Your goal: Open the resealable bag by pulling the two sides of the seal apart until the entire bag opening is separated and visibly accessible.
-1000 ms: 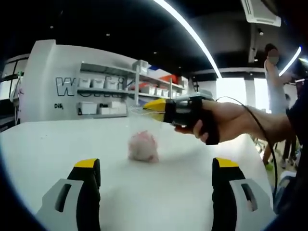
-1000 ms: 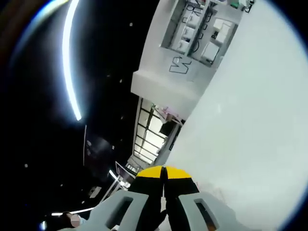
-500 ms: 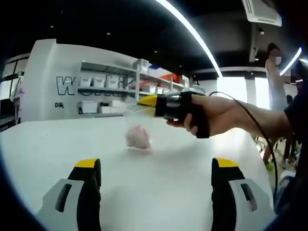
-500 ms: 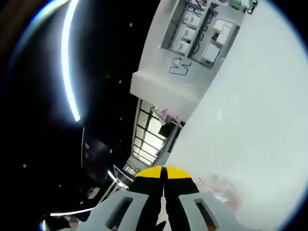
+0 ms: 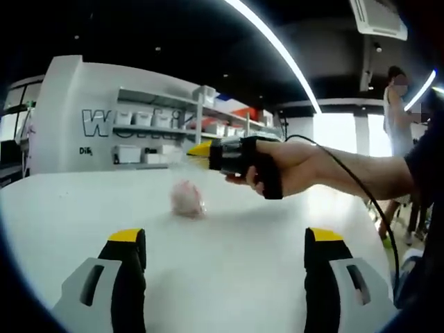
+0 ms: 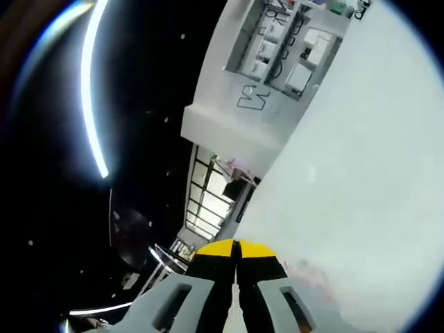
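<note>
1. The right hand-held gripper [image 5: 201,150], with its yellow-tipped jaws pressed together on the top edge of the clear plastic resealable bag [image 5: 186,186], holds it hanging just above the white desk [image 5: 229,257].
2. A pale pink lump [image 5: 186,199] sags at the bag's bottom.
3. The left hand-held gripper [image 5: 224,239] is spread wide and empty; the bag lies ahead of it, slightly left, well apart.

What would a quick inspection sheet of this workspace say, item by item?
Surface: white table, bare in front.
Job's things: clear resealable bag with pink contents, its top edge pinched, hanging to the table.
Clutter: nothing seen.
Grippers: left gripper open, its fingers wide apart; right gripper shut on the bag's top, held in a hand.
Cables: black cable trailing along the forearm.
Surroundings: shelves with boxes, ceiling light strip, a person standing behind.
</note>
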{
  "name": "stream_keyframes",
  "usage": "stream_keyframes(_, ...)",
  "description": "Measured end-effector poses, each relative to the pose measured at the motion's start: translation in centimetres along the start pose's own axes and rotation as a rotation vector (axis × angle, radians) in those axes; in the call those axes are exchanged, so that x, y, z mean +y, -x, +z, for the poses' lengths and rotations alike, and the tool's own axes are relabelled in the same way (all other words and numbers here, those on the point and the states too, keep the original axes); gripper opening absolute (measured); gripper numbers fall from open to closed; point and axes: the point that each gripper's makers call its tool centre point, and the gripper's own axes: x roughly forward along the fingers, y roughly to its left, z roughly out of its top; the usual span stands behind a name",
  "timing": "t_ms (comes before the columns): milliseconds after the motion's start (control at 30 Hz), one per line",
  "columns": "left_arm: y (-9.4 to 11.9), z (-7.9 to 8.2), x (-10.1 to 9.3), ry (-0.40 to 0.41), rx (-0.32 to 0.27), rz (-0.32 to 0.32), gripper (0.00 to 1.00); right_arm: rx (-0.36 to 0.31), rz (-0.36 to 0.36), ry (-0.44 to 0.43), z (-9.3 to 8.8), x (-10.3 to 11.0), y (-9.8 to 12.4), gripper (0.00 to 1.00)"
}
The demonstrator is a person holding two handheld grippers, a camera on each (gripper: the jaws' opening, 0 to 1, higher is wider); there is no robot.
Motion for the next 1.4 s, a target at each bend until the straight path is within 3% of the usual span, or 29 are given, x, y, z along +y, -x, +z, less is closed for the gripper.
stream_keyframes(300,-0.2,0.1,0.6,0.01,-0.004,0.001,0.93,-0.017,-0.008,0.004,2.5,-0.8,-2.3,0.0)
stream_keyframes(800,-0.1,-0.1,0.7,0.019,-0.001,0.003,0.91,-0.039,-0.03,-0.004,3.1,-2.5,-3.0,0.0)
stream_keyframes(1400,0.0,-0.3,0.6,0.023,0.003,0.006,0.9,-0.006,-0.017,0.015,1.5,-1.8,-3.6,0.0)
